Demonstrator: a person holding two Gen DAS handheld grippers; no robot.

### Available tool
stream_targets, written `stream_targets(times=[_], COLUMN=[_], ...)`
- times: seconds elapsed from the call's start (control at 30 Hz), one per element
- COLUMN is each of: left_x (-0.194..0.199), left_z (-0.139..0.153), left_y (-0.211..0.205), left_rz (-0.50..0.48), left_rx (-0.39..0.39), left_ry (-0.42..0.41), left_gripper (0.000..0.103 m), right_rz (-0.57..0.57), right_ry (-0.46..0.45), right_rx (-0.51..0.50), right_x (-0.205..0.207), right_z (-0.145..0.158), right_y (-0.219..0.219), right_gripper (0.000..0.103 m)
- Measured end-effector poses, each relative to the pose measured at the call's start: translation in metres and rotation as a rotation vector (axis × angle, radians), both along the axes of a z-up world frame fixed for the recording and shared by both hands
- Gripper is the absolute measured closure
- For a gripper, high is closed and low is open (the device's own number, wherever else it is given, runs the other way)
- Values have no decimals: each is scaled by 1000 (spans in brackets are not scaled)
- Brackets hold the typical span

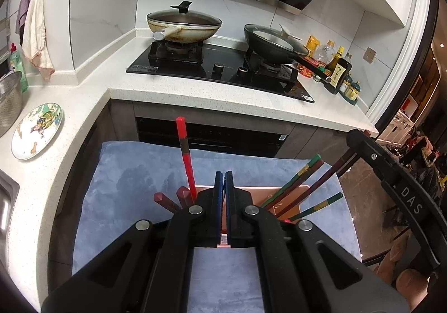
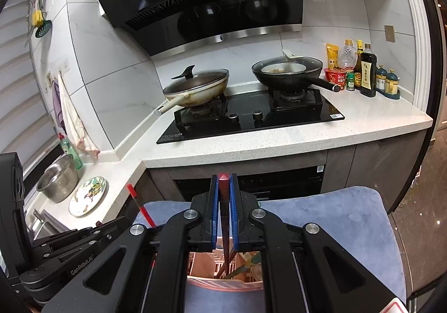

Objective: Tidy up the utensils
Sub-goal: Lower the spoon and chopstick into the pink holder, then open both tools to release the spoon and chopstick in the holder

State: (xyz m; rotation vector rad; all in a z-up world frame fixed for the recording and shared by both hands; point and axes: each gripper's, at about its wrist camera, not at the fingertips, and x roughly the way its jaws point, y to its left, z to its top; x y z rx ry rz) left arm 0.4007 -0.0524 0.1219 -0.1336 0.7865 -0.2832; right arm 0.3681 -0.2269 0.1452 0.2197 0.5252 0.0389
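The right tongs (image 2: 223,209) grasp a dark chopstick (image 2: 223,187) upright above the pink holder (image 2: 223,281), its lower end already inside. The left tongs (image 1: 224,193) are clenched on the pink holder's rim, steadying it. Several chopsticks (image 1: 296,187) already stand in the pink holder; this one seems nearly placed.

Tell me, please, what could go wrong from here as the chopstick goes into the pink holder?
1. The right gripper holds the dark chopstick above the pink holder, where other chopsticks already lean; its tip might jam against them.
2. The left gripper seems to pinch only the holder's rim, so a downward push could tip it on the soft blue cloth.
3. The red chopstick stands tall and could be knocked.
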Motion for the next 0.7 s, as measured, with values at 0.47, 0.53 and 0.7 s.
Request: stream_targets(times=[0.47,0.53,0.7], left_x=[-6,-9,-21], left_z=[0,1,6], left_y=[6,6,2], left_rz=[40,44,42], left_rx=[8,21,51], left_ry=[-10,-19,-48], left_gripper=[78,78,78], right_rz=[10,11,15], right_ry=[22,19,21], right_rx=[-8,-10,-4], right_x=[-6,-9,-19], right_z=[-8,-6,-6], right_y=[0,0,-1], right_gripper=[74,74,69])
